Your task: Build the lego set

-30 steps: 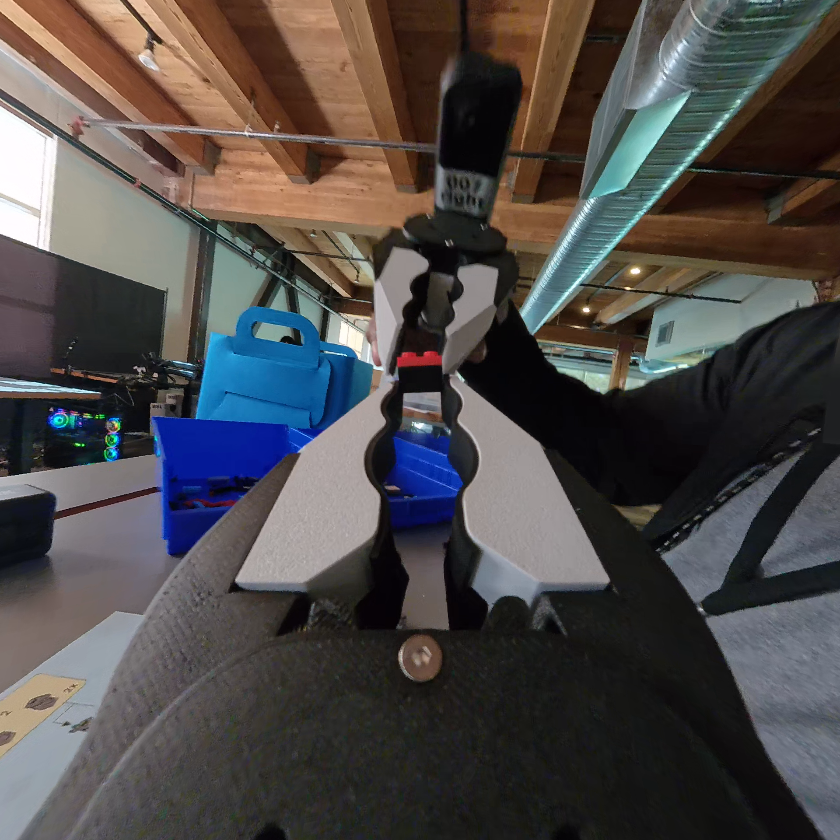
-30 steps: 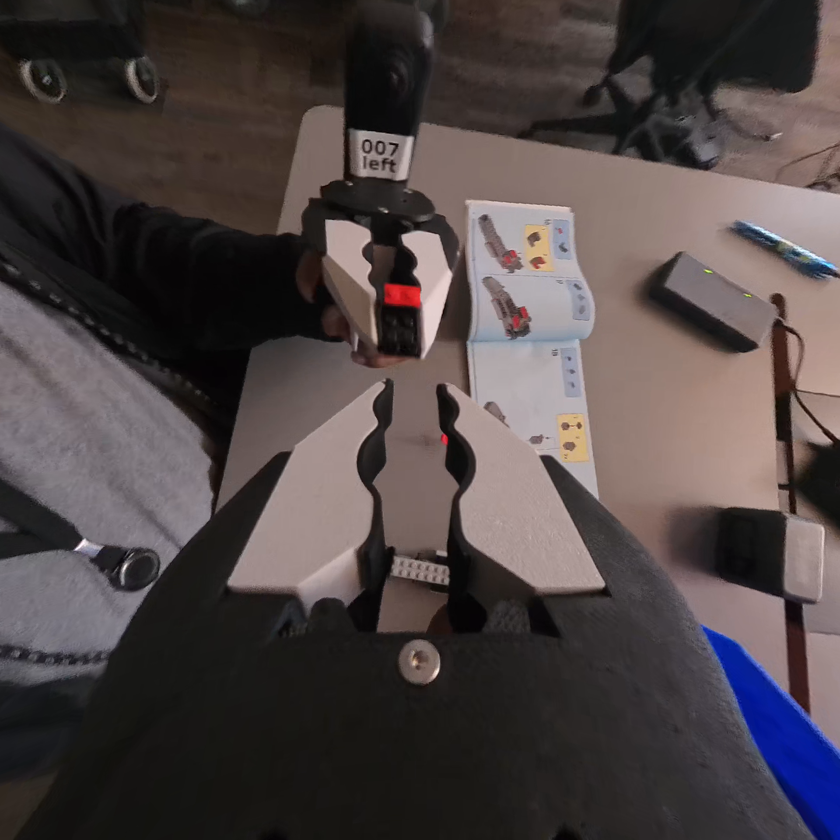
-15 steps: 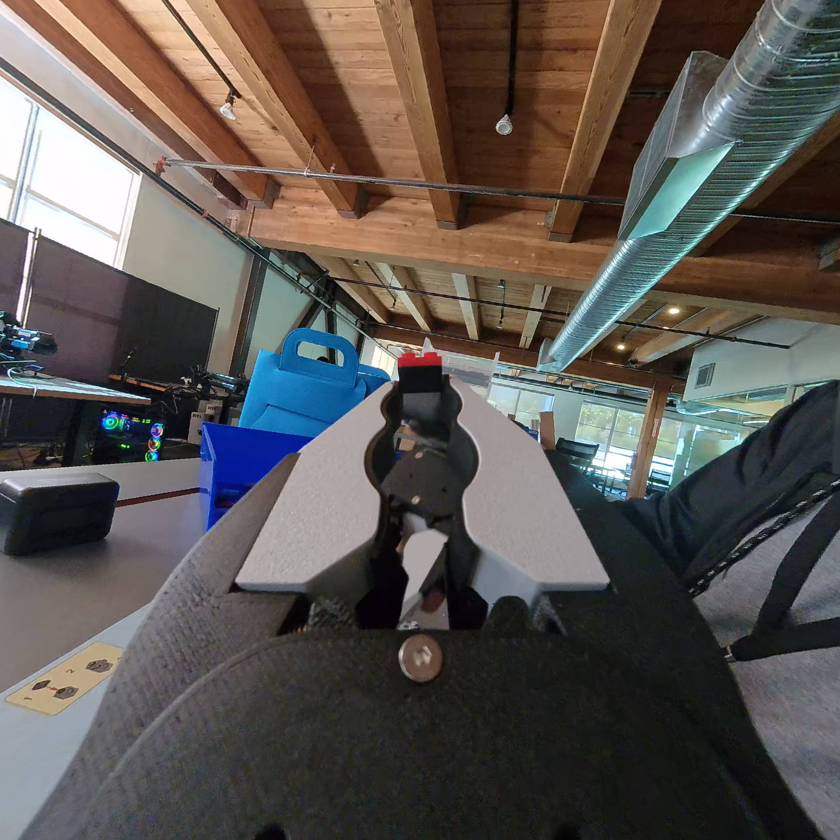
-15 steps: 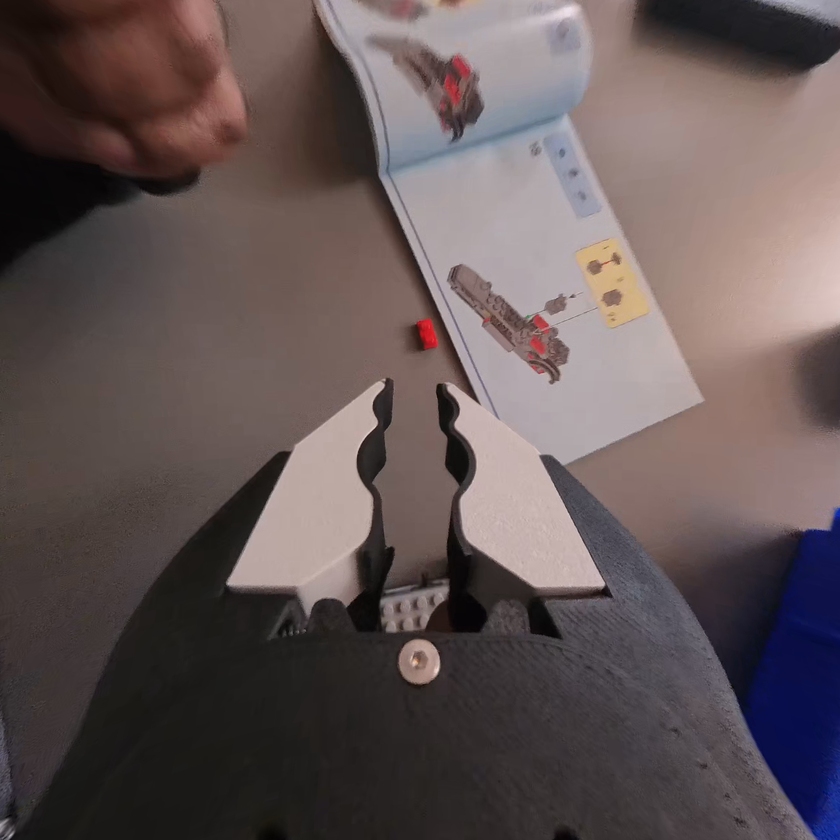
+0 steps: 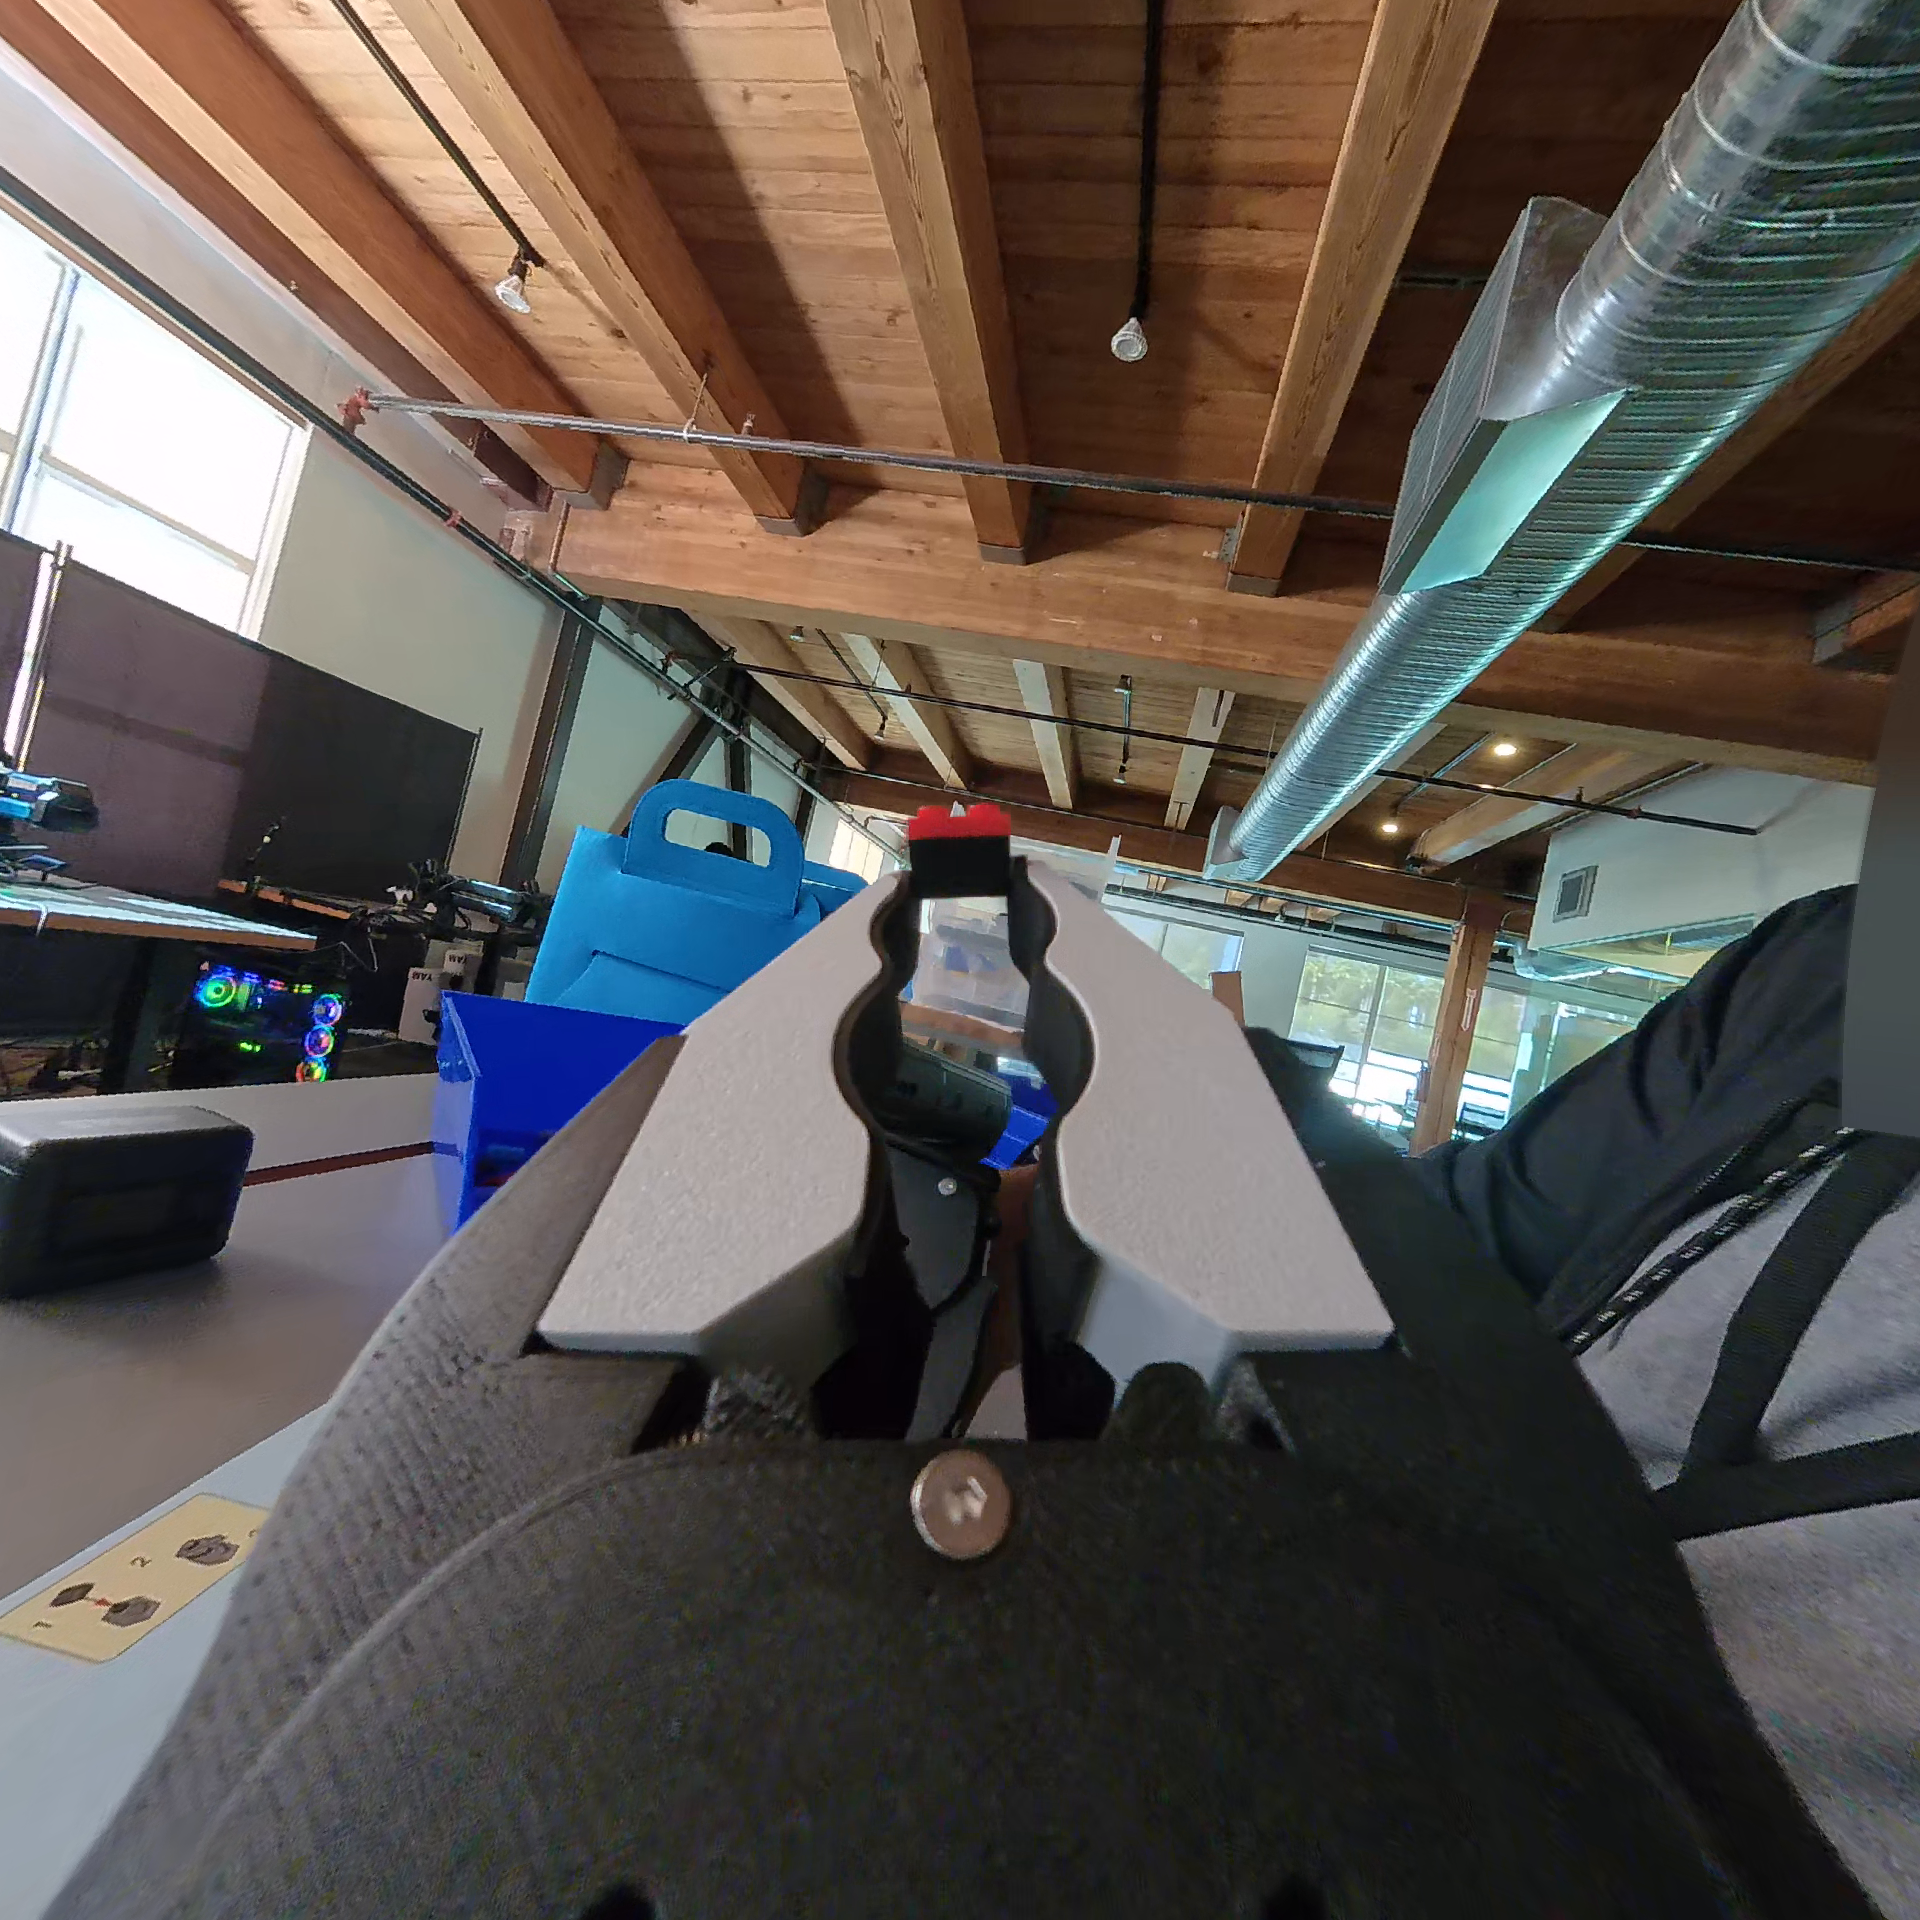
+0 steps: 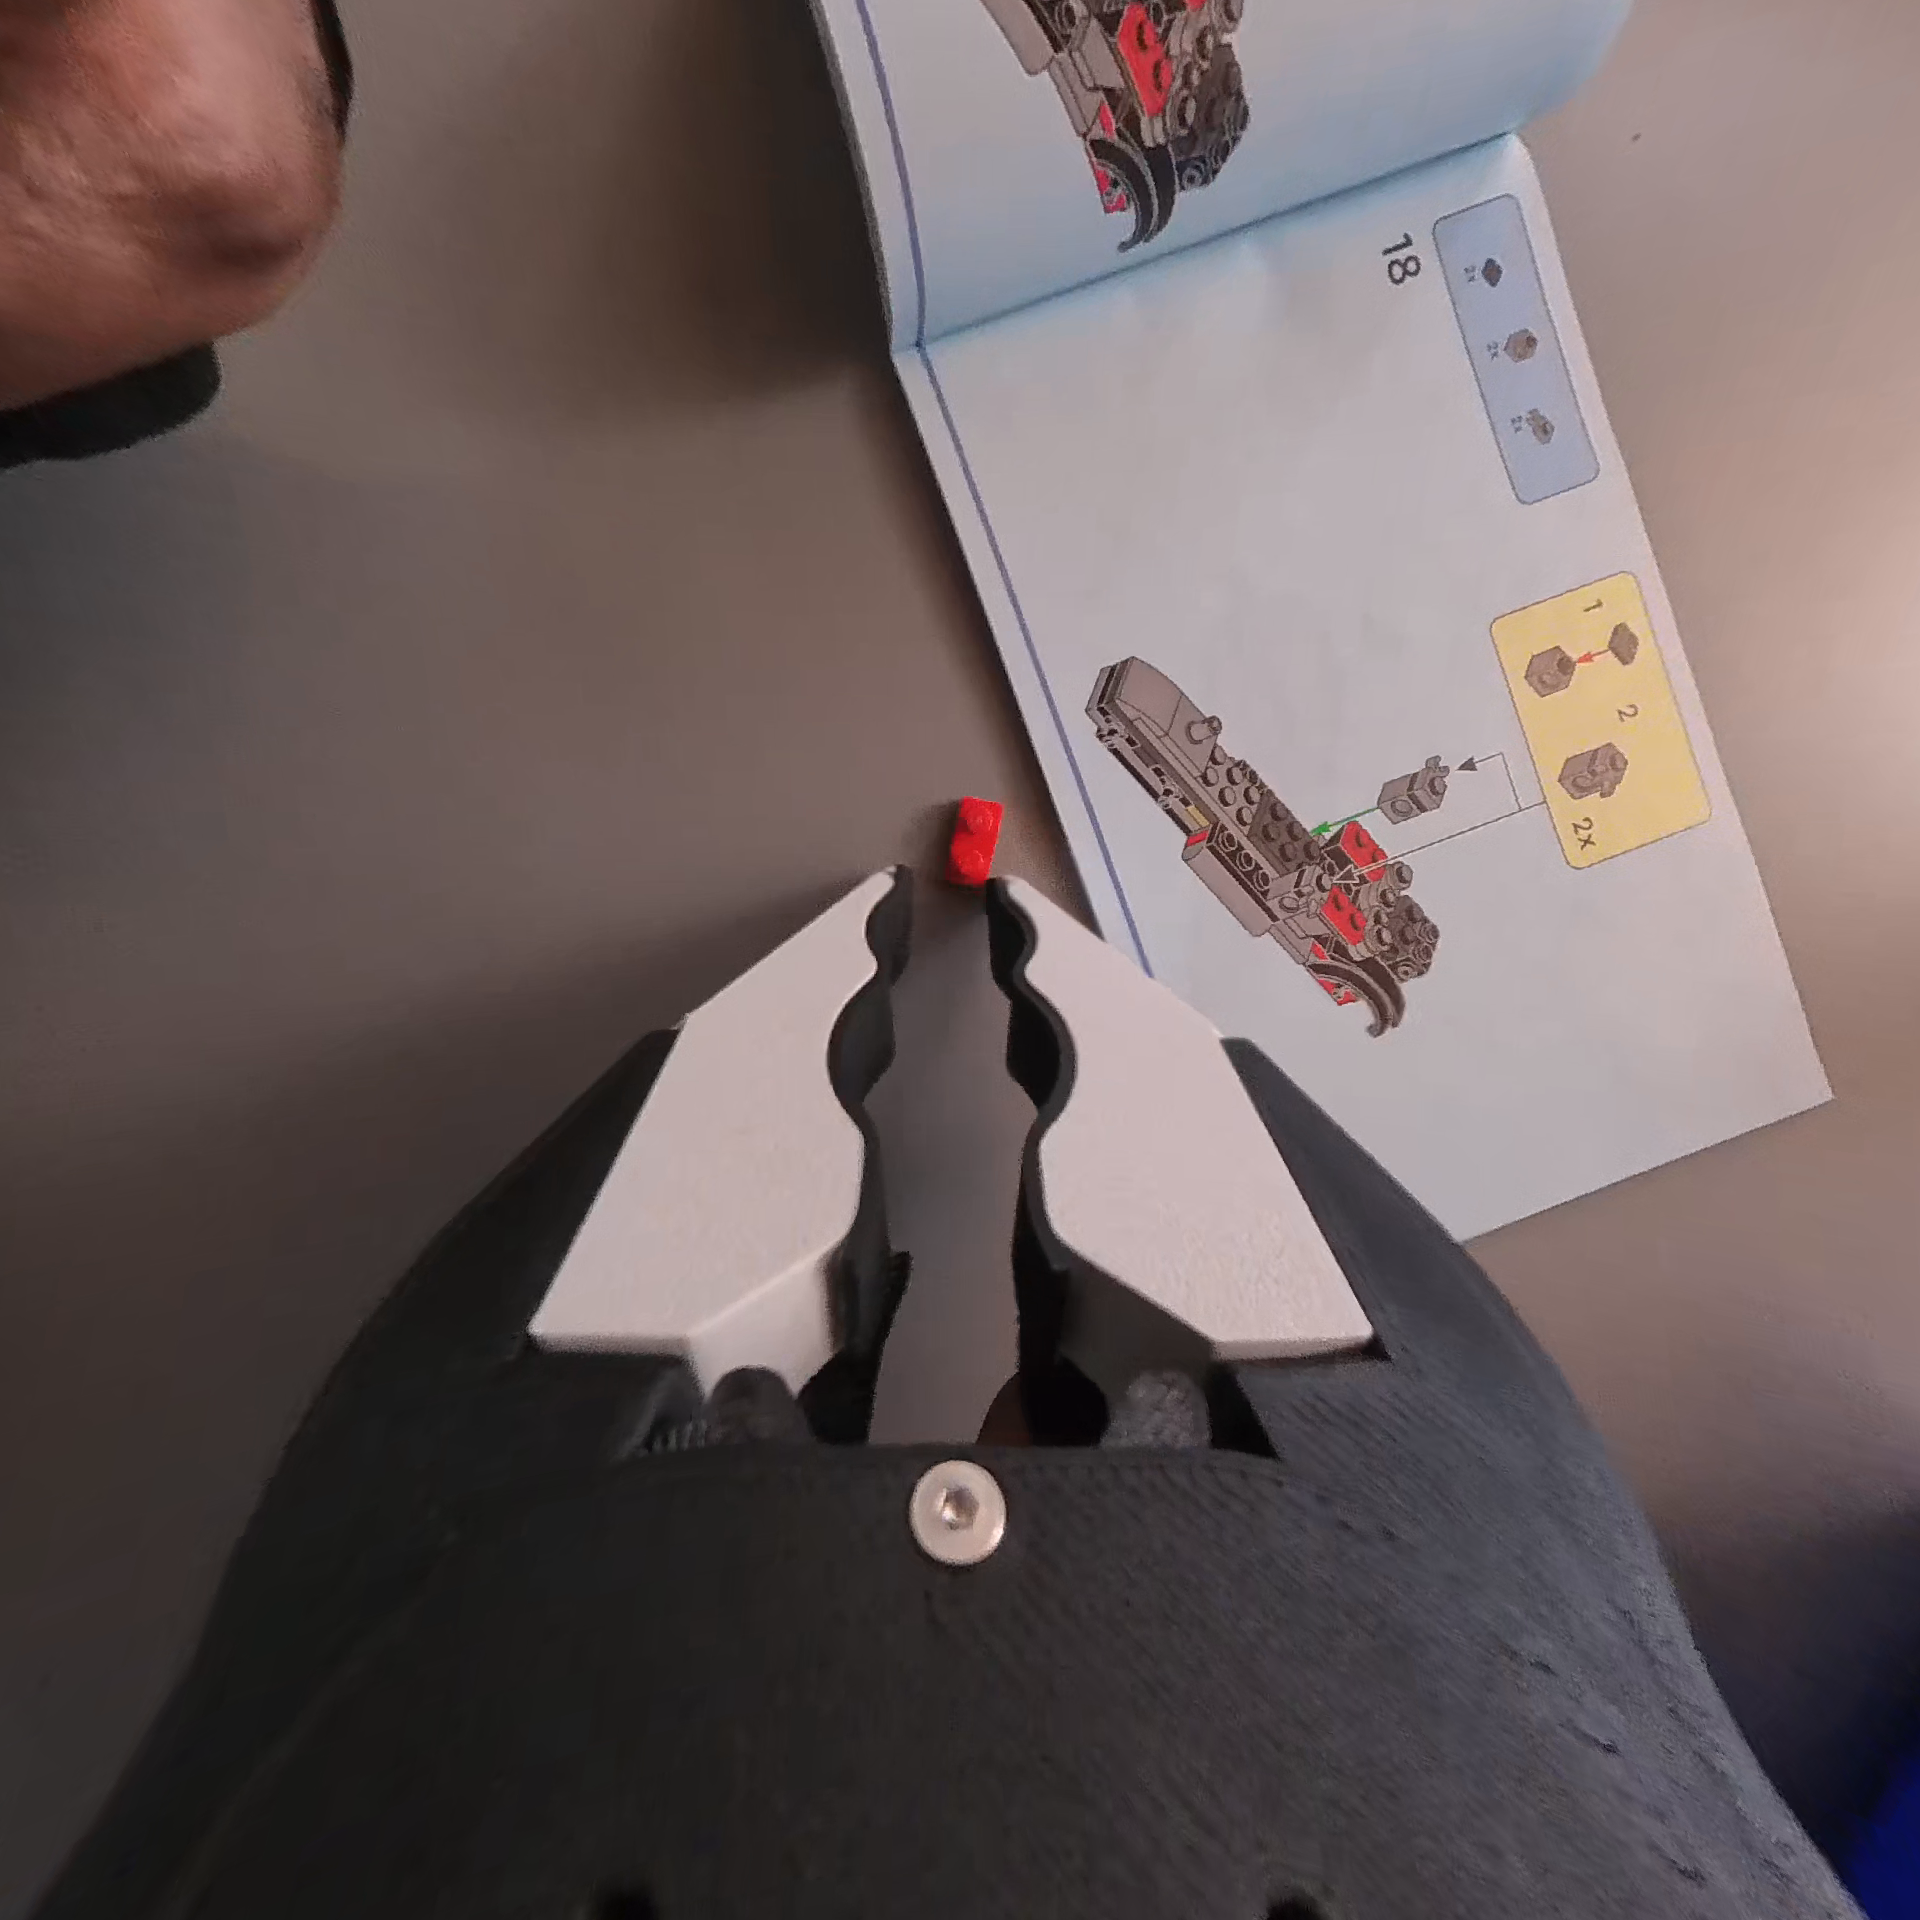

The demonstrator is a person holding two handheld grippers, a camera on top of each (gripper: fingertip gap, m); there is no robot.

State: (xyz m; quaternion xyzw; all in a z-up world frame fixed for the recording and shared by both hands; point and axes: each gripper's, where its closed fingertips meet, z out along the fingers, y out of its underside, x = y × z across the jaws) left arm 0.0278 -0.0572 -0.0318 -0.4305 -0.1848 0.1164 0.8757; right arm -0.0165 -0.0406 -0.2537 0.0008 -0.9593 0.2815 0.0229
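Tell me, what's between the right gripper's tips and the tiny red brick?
Nothing: only bare grey table separates the right gripper from the small red brick, per the right wrist view.

— What carries everything here?
— A grey-brown table, matte and smooth.

— What lies on it by the near edge?
— An open instruction booklet with pale blue pages, lying flat. Just beside its left margin sits a small red brick, studs up, apart from the paper.

— And farther along the tabletop?
— In the left wrist view, a black box rests near the left side. A blue bin stands beyond it, toward the middle. A corner of the booklet shows at the lower left.
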